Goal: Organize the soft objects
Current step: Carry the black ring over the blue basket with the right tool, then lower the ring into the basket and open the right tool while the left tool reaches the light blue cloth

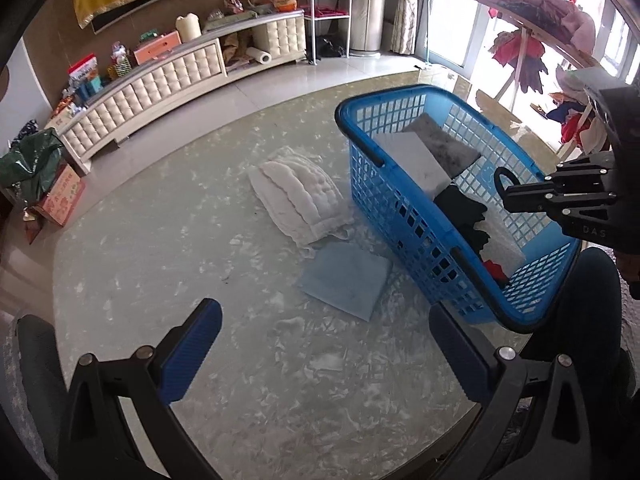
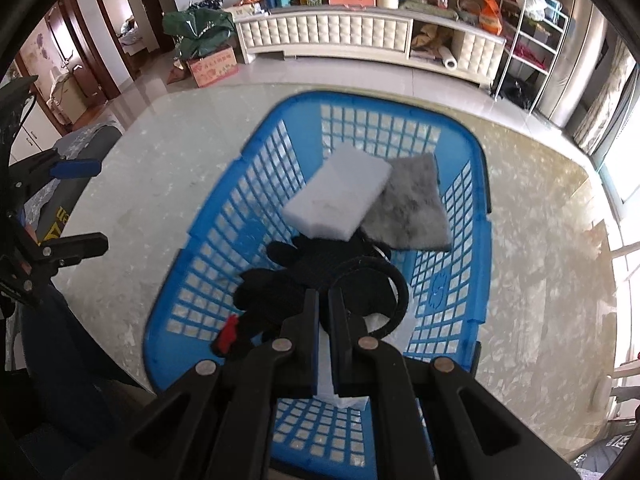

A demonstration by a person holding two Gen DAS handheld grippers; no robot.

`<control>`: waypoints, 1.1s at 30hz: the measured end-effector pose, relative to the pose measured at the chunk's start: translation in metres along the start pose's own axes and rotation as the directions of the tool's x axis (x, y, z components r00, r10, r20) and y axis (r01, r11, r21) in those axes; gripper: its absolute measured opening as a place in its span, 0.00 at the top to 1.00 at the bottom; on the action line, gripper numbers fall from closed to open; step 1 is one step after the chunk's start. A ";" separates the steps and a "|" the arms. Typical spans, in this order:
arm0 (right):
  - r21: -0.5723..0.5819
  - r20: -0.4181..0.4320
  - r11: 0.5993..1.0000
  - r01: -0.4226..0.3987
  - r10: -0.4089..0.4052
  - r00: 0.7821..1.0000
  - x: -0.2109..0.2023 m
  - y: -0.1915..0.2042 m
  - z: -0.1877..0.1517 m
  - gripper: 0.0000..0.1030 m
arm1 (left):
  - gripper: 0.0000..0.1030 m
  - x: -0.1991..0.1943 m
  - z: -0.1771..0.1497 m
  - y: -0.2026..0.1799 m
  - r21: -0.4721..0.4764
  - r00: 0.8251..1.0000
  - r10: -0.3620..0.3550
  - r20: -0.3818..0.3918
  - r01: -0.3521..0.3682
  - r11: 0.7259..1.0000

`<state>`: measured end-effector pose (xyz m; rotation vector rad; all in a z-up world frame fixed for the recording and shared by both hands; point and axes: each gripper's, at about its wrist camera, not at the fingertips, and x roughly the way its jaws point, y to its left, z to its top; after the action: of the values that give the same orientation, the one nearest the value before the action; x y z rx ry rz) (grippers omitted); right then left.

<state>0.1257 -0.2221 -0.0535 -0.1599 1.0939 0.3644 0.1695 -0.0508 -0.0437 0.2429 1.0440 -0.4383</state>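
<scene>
A blue plastic basket (image 1: 404, 224) (image 2: 224, 216) stands on the round marbled table. Inside lie a white sponge (image 2: 338, 196), a grey furry cloth (image 2: 416, 204), black gloves (image 2: 304, 272) and a red scrap (image 2: 229, 332). My right gripper (image 2: 323, 300) (image 1: 505, 196) hovers over the basket, shut on a black hair band (image 2: 394, 284) that loops out from its tips. My left gripper (image 1: 324, 344) is open and empty above the table. A white quilted cushion (image 1: 298, 196) and a light blue cloth (image 1: 348, 280) lie on the table left of the basket.
The table edge (image 1: 64, 240) curves round on the left, with tiled floor beyond. A long cream cabinet (image 1: 160, 92) with clutter stands at the far wall. A clothes rack (image 1: 532, 36) stands by the window at right. A chair back (image 2: 76, 184) sits at the table's left.
</scene>
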 end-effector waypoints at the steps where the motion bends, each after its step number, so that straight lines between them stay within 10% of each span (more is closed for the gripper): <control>1: 0.001 -0.008 1.000 -0.001 0.001 1.000 0.002 -0.001 0.000 0.96 | 0.00 0.006 0.001 0.001 0.007 1.000 -0.011 -0.008 0.011 1.000; 18: 0.015 -0.079 1.000 -0.009 0.010 0.997 0.015 -0.011 0.005 0.96 | 0.00 0.098 0.013 -0.002 0.294 0.983 -0.145 -0.113 0.173 0.940; 33: 0.029 -0.126 1.000 -0.003 0.007 0.992 0.030 -0.021 0.012 0.96 | 0.00 0.145 0.010 -0.023 0.349 0.960 -0.212 -0.184 0.266 0.899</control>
<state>0.1556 -0.2316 -0.0760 -0.1562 1.2237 0.3461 0.2291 -0.1090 -0.1647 0.4921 1.1309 -0.8563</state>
